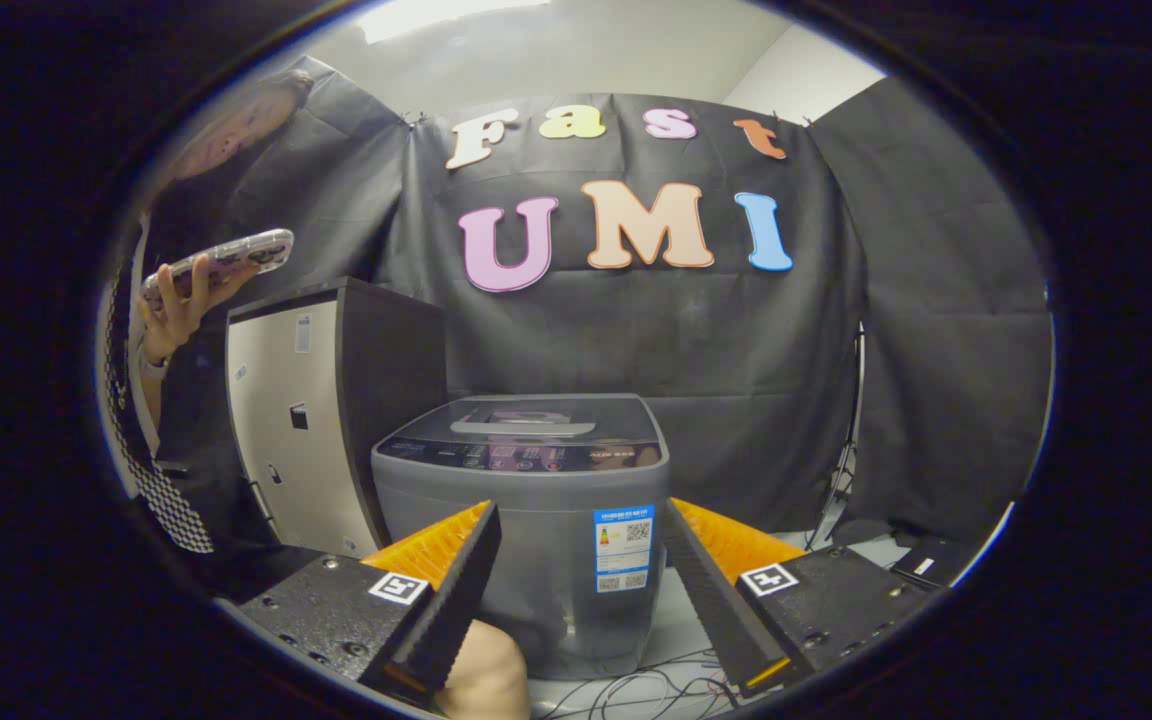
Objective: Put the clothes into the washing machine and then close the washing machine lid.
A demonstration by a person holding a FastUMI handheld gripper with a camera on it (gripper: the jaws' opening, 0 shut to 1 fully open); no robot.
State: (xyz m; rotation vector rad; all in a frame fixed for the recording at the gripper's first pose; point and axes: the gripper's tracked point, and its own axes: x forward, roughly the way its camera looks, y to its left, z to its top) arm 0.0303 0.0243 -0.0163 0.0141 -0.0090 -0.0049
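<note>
**Claw Spread Wide Before a Closed Washing Machine**

The claw (581,590) stood with its two fingers spread wide and holding nothing, each finger base carrying a small square black-and-white marker. Straight ahead, framed in the gap between the fingers, sat the grey top-loading washing machine (526,520), its lid (536,420) lying flat and shut over a dark control strip. A blue-and-white sticker (623,548) with square codes clung to the machine's front, just beyond the right finger; its print was too small to make out. Open room lay between the fingertips and the machine's front wall, and bare pale floor (681,620) ran along the machine's right side. Loose cables (636,690) trailed across the floor low between the fingers, near the machine's foot. Left of the machine and touching or almost touching its side, a tall cabinet (316,420) with a pale front and dark flank rose above the lid; small tags on its front could not be read. Farther left, beyond the left finger, a person's hand (176,310) held up a phone (226,260) in a patterned case. A rounded tan shape (486,675) showed close under the left finger; what it was could not be told.
</note>
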